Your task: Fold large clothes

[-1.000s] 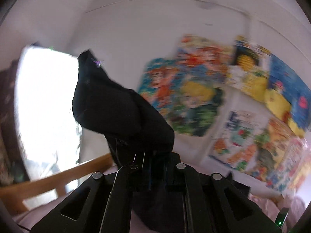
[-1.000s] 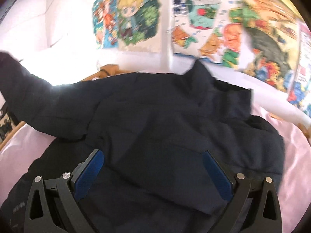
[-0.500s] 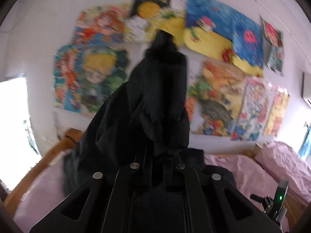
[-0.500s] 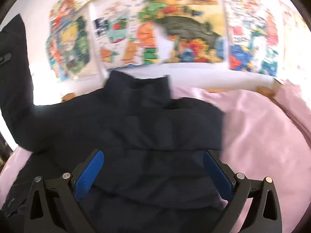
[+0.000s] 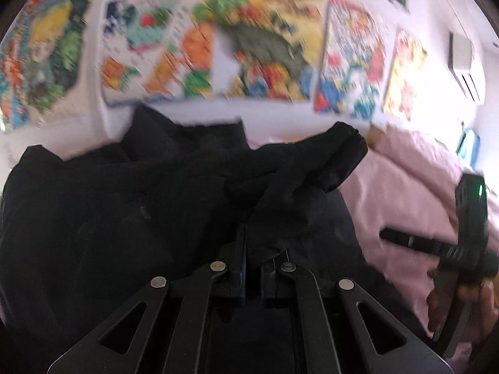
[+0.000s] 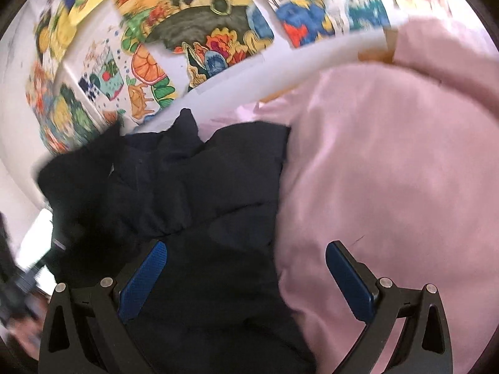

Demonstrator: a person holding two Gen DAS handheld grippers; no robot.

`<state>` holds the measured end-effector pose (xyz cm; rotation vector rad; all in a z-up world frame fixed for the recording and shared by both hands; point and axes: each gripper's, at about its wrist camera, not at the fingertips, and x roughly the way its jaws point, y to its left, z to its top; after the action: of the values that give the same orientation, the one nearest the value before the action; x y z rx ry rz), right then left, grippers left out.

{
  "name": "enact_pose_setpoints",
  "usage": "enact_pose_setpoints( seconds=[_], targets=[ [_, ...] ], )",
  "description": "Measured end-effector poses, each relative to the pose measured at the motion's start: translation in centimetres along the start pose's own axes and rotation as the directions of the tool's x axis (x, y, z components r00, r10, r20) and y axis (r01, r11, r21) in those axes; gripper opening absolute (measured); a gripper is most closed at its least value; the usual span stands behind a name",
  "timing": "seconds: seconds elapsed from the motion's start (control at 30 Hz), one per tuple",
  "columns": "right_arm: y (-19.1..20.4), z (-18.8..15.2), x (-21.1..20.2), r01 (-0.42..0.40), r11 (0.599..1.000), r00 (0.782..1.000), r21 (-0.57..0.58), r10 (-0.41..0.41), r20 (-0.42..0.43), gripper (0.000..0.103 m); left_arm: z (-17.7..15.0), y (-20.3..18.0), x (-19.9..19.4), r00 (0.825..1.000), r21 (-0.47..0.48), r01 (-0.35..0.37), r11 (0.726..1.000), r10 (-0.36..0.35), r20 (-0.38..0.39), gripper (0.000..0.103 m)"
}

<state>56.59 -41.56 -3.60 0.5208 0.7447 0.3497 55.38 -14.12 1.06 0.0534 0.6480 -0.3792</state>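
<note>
Pink bedding [image 6: 389,171] under a poster-covered wall [image 5: 255,37] serves as your folding surface. Your dark padded jacket [image 6: 199,193] lies spread on its left part, collar toward the wall. Your left gripper [image 5: 251,243] is pinched tight on the sleeve [image 5: 312,168], laying it across the body, likely to narrow the jacket. Your right gripper [image 6: 246,268] hovers spread wide over the jacket's edge, holding nothing.

The left gripper [image 5: 252,246] is pinching dark fabric at lower centre, while the right gripper [image 6: 246,268] is gaping wide across the frame's bottom.
</note>
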Motion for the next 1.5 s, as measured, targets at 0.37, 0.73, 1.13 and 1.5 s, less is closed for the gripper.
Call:
enact_pose_setpoints(
  seconds=[0.37, 0.73, 1.13, 1.5],
  targets=[
    [-1.3, -0.8, 2.9, -0.337, 0.894, 0.921, 0.296, 0.378, -0.093, 0.103, -4.0, -1.3, 4.4, 0.985, 0.063, 0.042, 0.997, -0.031, -0.169, 0.005],
    [0.8, -0.8, 4.5, -0.293, 0.901, 0.921, 0.321, 0.356, -0.16, 0.055, -5.7, -3.7, 3.0, 0.965, 0.251, -0.043, 0.967, 0.105, -0.239, 0.008],
    [3.4, -0.1, 3.3, -0.242, 0.944, 0.952, 0.226, 0.276, -0.133, 0.019, -7.9, -2.1, -3.2, 0.965, 0.233, 0.126, 0.964, -0.065, -0.253, 0.069],
    [4.9, 1.5, 1.5, -0.103, 0.993, 0.994, 0.057, 0.105, -0.02, 0.015, -6.1, 8.1, -11.6, 0.99, -0.047, -0.126, 0.991, 0.122, -0.071, 0.07]
  ],
)
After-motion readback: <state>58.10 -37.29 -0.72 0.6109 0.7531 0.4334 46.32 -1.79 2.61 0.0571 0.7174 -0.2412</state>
